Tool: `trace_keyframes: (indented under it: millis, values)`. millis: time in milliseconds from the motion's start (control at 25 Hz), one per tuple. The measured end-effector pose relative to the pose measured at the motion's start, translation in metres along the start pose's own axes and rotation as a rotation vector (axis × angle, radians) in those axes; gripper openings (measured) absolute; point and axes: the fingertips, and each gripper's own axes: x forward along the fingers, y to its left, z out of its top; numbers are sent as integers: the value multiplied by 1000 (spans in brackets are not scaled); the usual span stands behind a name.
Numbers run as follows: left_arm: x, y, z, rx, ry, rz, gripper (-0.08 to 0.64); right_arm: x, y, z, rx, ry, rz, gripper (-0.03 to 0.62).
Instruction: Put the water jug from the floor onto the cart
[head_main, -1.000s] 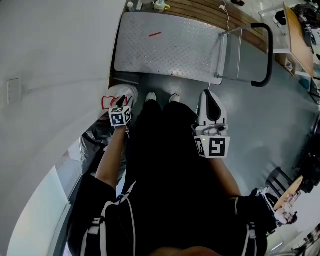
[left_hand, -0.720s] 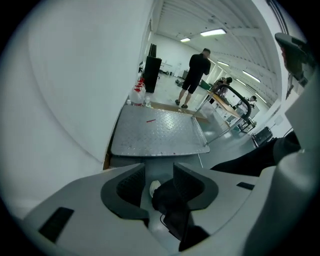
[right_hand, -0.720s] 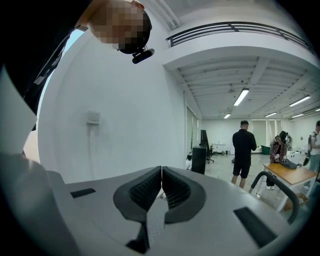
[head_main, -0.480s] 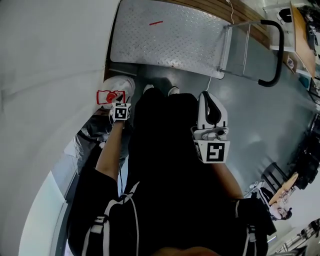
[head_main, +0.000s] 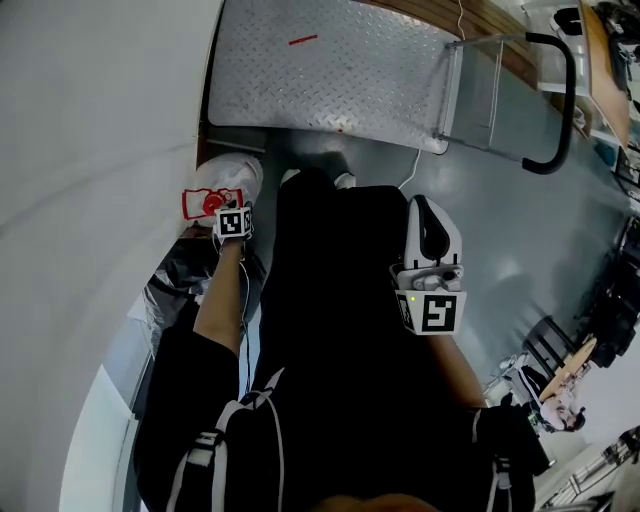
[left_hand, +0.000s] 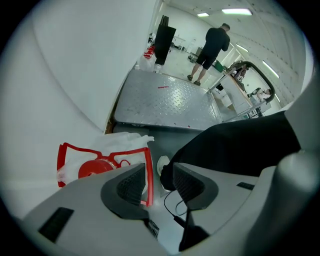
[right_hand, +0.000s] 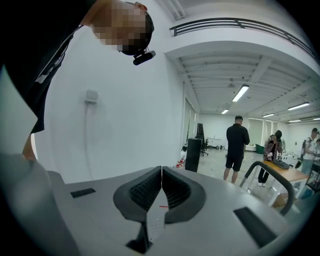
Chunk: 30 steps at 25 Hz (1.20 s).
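Observation:
The water jug (head_main: 218, 190) stands on the floor against the white wall, wrapped in clear plastic, with a red cap (left_hand: 94, 169) and a red handle frame (left_hand: 145, 172). My left gripper (head_main: 226, 203) hangs just above it, open; in the left gripper view (left_hand: 157, 176) the frame's right bar shows in the gap between the pads, untouched as far as I can see. The cart (head_main: 330, 70) is a steel diamond-plate platform just beyond the jug, also seen in the left gripper view (left_hand: 165, 102). My right gripper (head_main: 424, 203) is shut and empty (right_hand: 161, 172), held at the person's right thigh.
The cart's black push handle (head_main: 558, 100) rises at its right end (right_hand: 270, 172). The wall (head_main: 90, 150) hems in the left side. A dark bag (head_main: 185, 275) lies behind the jug. The person's shoes (head_main: 318, 178) stand by the cart. Another person (left_hand: 212, 47) stands far beyond.
The left gripper has lowered toward the jug's red handle and now sits right over it. The head view has shifted forward. The right gripper has barely moved.

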Motion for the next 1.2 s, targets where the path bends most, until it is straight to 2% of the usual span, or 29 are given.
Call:
trace_keyframes:
  millis: [240, 400, 560, 680, 760, 840, 1040, 1200]
  values:
    - [31, 17, -4, -46, -33, -21, 167, 5, 5, -24, 9, 45, 13, 18]
    - [45, 21, -7, -54, -12, 19, 167, 5, -1, -35, 5, 75, -1, 18]
    - [52, 23, -4, -49, 1, 27, 167, 14, 0, -41, -1, 100, 5, 18]
    - [50, 26, 1, -37, -12, 43, 150, 17, 3, -42, 22, 118, 27, 18]
    - [44, 31, 7, -16, -26, 61, 67, 17, 4, -42, 23, 139, 39, 18]
    - [38, 34, 8, -22, -24, 49, 67, 15, 6, -40, 28, 150, 45, 18]
    - [22, 39, -3, -117, -12, -1, 66, 11, 10, -31, 35, 167, 58, 18]
    - [11, 42, -13, -82, 31, 6, 66, 8, 10, -26, 50, 179, 62, 18]
